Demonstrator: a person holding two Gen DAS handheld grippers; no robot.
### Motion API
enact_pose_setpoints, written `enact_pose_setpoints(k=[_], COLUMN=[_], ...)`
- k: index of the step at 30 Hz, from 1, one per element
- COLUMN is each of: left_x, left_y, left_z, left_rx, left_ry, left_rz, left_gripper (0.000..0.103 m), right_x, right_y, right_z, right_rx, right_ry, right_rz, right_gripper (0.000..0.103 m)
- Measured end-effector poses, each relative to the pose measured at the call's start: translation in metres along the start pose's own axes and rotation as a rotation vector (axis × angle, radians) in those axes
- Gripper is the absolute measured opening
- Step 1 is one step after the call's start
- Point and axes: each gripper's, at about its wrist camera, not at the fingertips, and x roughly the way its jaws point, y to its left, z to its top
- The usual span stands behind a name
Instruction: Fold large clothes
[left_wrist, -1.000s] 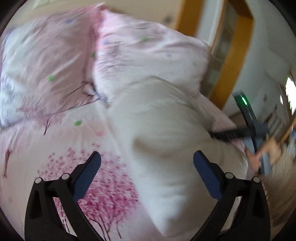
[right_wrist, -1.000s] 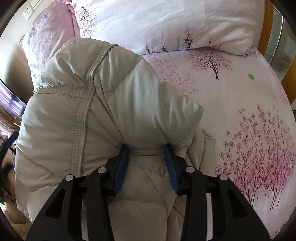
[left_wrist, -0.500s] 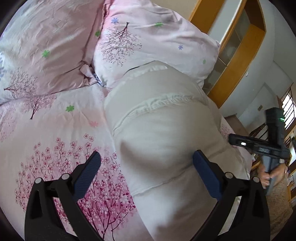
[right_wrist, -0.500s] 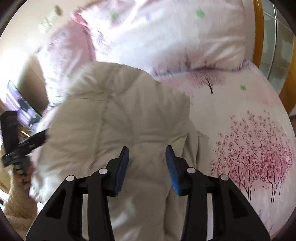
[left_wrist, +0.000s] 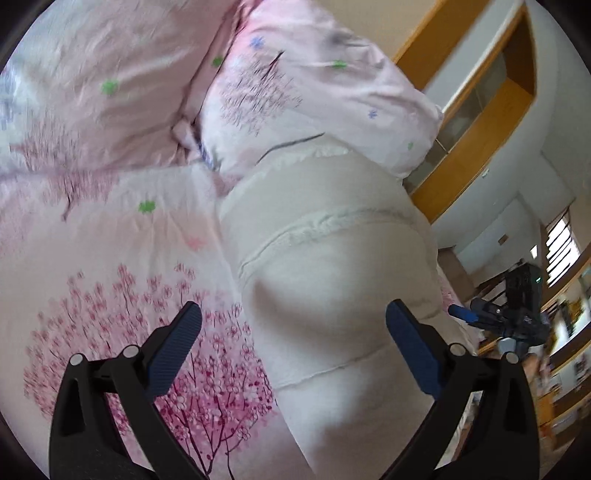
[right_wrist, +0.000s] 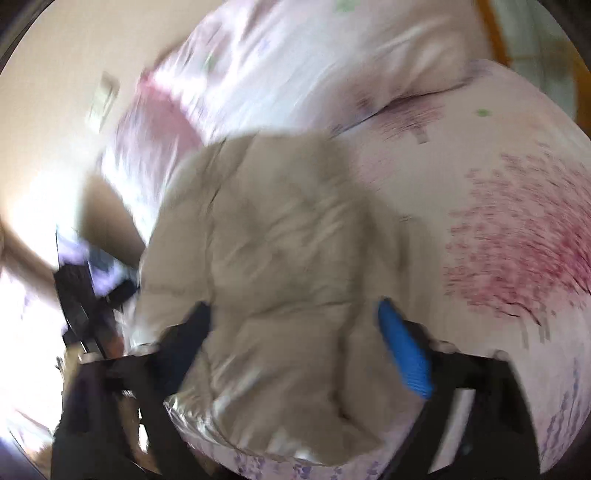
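Note:
A puffy beige quilted jacket (left_wrist: 332, 266) lies folded in a bundle on a pink cherry-blossom bed sheet (left_wrist: 110, 266). My left gripper (left_wrist: 291, 343) is open and empty, hovering above the jacket's near end. In the blurred right wrist view the same jacket (right_wrist: 280, 258) lies below my right gripper (right_wrist: 295, 332), which is open wide and holds nothing. The right gripper also shows in the left wrist view (left_wrist: 517, 317) at the far right, beyond the jacket.
Two pink pillows (left_wrist: 295, 81) lie at the head of the bed behind the jacket. A wooden-framed cabinet (left_wrist: 480, 122) stands past the bed. The bed edge (right_wrist: 295, 465) runs just under the right gripper. A wall socket (right_wrist: 103, 99) is on the wall.
My right gripper let go of the jacket, opened wide and pulled back and up. The jacket settled onto the bed. My left gripper stayed open and shifted slightly.

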Motion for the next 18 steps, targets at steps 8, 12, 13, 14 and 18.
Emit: enact_pose_setpoints(k=[8,12,13,14,18], left_x=[0.026,0.037,0.039,0.041,0.049], left_y=[0.012,0.012,0.012,0.012,0.013], left_z=[0.0,0.001,0.002,0.002,0.002], left_rx=[-0.071,-0.097,-0.102,-0.108,-0.129], left_ry=[0.083,0.111,0.115,0.12,0.136], left_rz=[-0.118,-0.17,-0.178,-0.191,-0.234], left_gripper=[0.101,0.101,0.101,0.101,0.101], right_x=[0.023,0.045,0.046,0.047,0.061], right_y=[-0.065,-0.069,-0.068,-0.067,-0.063], right_z=[0.007,0.009,0.011,0.01,0.011], right_rx=[0.279,0.314,0.312,0.311,0.306], right_ry=[0.109,0.186,0.2,0.21,0.268], right_rz=[0.122,0.169,0.176,0.18,0.19], right_gripper=[0.095,0.096,0.096,0.096,0.101])
